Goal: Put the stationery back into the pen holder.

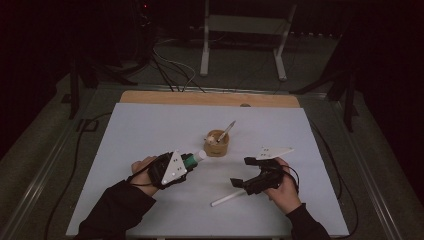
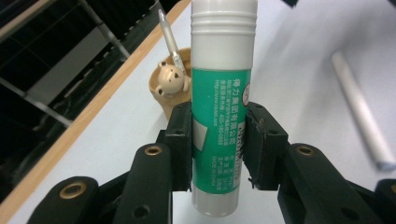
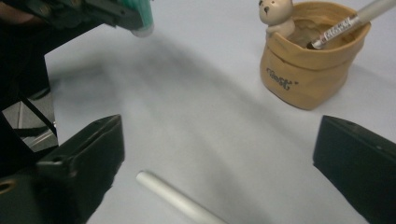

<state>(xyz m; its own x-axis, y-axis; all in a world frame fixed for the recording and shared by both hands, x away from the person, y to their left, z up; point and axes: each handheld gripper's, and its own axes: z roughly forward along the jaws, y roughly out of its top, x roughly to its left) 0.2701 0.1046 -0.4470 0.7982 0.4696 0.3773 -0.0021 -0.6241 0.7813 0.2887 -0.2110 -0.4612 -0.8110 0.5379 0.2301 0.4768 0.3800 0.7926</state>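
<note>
The left gripper (image 2: 217, 140) is clamped around a green-and-white glue stick (image 2: 222, 93) held just beside the tan holder (image 1: 217, 143), while the right gripper (image 3: 217, 154), jaws spread wide, hovers above a white pen (image 3: 177, 198) lying on the table (image 1: 150, 130).

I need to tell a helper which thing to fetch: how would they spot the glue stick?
Start at the pale blue table and find the tan bear-faced pot near its middle. Just to its left, the left tongs are shut on the glue stick, held above the surface. Unlike the plain white pen lying on the table, it is a thick white tube with a green label.
</note>
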